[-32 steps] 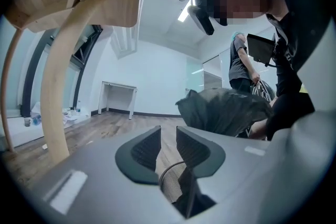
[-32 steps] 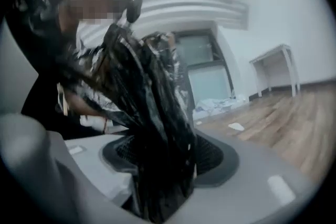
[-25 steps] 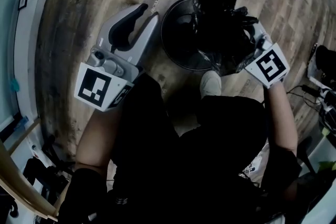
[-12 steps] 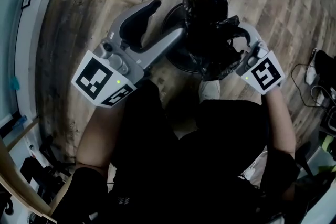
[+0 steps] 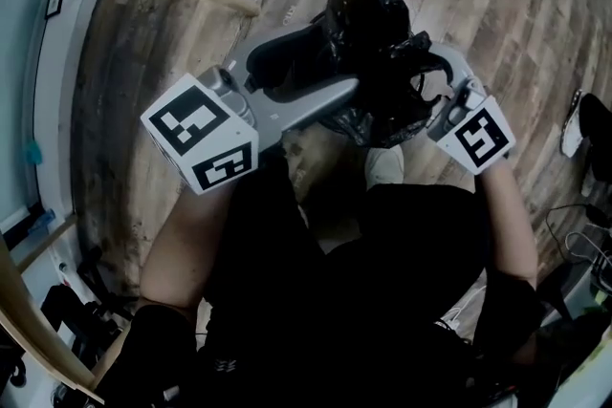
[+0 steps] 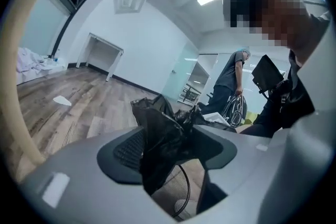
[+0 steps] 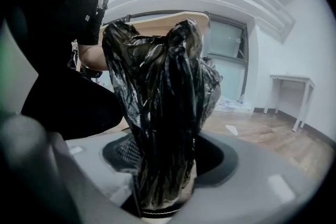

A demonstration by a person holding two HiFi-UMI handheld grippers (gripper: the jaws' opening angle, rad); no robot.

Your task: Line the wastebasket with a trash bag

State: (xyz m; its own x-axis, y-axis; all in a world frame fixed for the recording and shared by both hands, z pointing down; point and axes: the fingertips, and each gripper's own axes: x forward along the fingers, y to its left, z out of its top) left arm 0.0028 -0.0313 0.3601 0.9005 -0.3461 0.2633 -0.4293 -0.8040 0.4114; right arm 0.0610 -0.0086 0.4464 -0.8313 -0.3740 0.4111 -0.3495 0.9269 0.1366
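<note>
The wood-plank floor (image 5: 497, 5) spreads out under me, and on it, just ahead of my feet, stands the wire-mesh wastebasket (image 6: 182, 192). From my head view it is almost wholly covered, and only a piece of its rim and mesh shows through my left tool's view. Above it hangs the black trash bag (image 5: 368, 19), crumpled into a tall bunch, not spread over the rim and not inside the basket. My left tool (image 5: 330, 72) reaches in from the left with its jaws wide. They have just been opening, and a fold of the bag stands between them, lying against one pad with clear space on the other side, so nothing is pinched there. My right tool (image 5: 421, 83) comes in from the right and is clamped on the gathered plastic, which rises upright out of its jaws. My pale shoe (image 5: 385, 165) sits just beside the basket, nearer to me.
</note>
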